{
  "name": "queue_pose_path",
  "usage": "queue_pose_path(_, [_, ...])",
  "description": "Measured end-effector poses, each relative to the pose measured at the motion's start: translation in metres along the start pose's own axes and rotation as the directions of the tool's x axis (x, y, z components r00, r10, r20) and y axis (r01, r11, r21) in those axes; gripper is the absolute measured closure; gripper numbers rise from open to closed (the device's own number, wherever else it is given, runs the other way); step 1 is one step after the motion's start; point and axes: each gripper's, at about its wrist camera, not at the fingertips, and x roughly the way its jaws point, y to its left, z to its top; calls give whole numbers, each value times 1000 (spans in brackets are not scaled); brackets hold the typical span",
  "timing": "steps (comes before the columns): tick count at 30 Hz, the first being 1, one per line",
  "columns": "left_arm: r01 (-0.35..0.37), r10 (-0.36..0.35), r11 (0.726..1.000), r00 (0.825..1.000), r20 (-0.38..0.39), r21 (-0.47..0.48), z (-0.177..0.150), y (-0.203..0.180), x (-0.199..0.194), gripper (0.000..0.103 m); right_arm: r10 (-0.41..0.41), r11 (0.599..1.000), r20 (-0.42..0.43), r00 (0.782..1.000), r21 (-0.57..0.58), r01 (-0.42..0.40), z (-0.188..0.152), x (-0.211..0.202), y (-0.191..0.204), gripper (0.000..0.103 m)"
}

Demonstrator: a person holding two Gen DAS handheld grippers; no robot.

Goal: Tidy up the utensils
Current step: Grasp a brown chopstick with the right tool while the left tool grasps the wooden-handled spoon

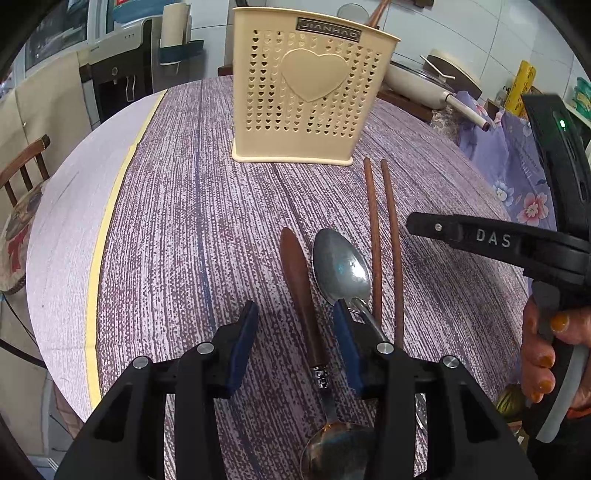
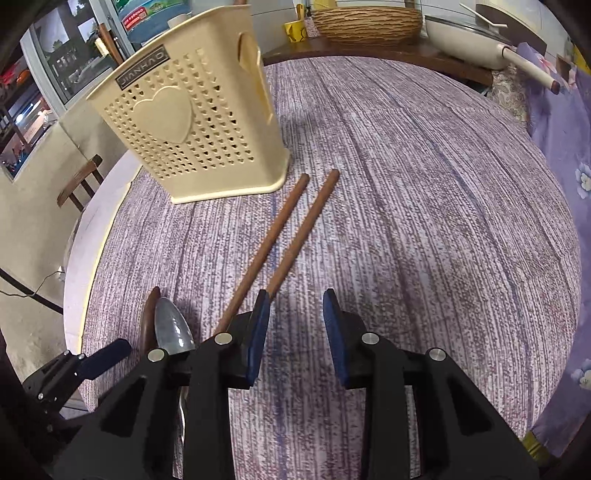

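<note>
A cream perforated utensil holder with a heart on its front stands on the purple table; it also shows in the right wrist view. In front of it lie a wooden-handled spoon, a steel spoon and two brown chopsticks, also in the right wrist view. My left gripper is open, its jaws either side of the wooden handle just above the table. My right gripper is open and empty, low over the near ends of the chopsticks; it also shows in the left wrist view.
The round table has a pale bare strip along its left edge. A wooden chair stands to the left. A pan with a long handle and a woven basket sit behind the table. A floral cloth lies at the right.
</note>
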Motion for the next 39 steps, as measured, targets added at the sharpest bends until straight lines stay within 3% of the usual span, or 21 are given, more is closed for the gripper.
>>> queue_pose_path(2, [-11,11,1000,1000,-5,20,1,-5,1,62,-3,1000,1,1000,-3,3,1,2,1,72])
queue_pose_path(7, [-90,90,992,996,5,84,5,-13,8,78,-20,1000,7,1000,-1,20,-3,-1,1,72])
queue_pose_path(11, [-92,92,992,996,3,85,13,-8,13,85,-28,1000,2,1000,5,28,-3,0,-2,72])
queue_pose_path(19, [-76,76,996,997,-7,54,32,8,22,88,-37,999,-7,999,15,37,2,7,4,72])
queue_pose_path(35, [-50,50,999,998,-40,3,52,23,30,89,-203,979,-7,979,12,203,56,45,10,72])
queue_pose_path(39, [-40,38,999,998,-56,-20,58,25,33,89,-216,976,-7,976,26,216,63,49,6,80])
